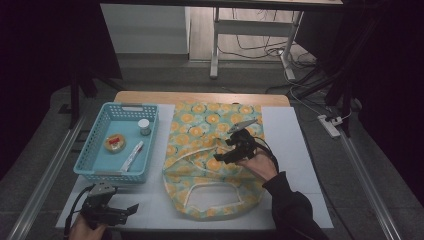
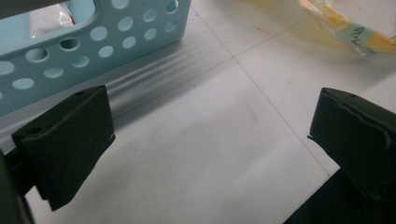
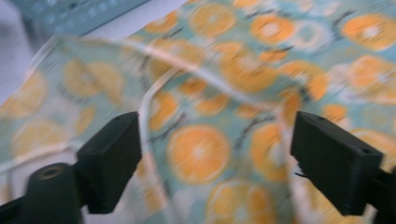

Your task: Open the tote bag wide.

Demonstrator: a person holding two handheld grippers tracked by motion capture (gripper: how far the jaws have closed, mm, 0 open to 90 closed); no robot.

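A fabric bag (image 1: 200, 132) printed with oranges on teal lies flat on the white table cover (image 1: 285, 135), its white-edged handles (image 1: 200, 192) toward the front. My right gripper (image 1: 223, 151) hovers over the bag's middle, jaws open, nothing between them. In the right gripper view the bag (image 3: 261, 60) and a white handle edge (image 3: 148, 105) lie below the open right gripper (image 3: 215, 140). My left gripper (image 1: 131, 210) rests at the table's front left, open and empty. In the left gripper view the left gripper (image 2: 210, 126) stands over bare table, near the basket (image 2: 93, 42) and a bag corner (image 2: 345, 28).
A light blue perforated basket (image 1: 131, 106) left of the bag holds a small white-lidded jar (image 1: 144, 126), a round orange container (image 1: 115, 142) and a white tube (image 1: 132, 155). Desk legs (image 1: 215, 45) and cables stand beyond the table. A power strip (image 1: 330, 125) lies on the floor at right.
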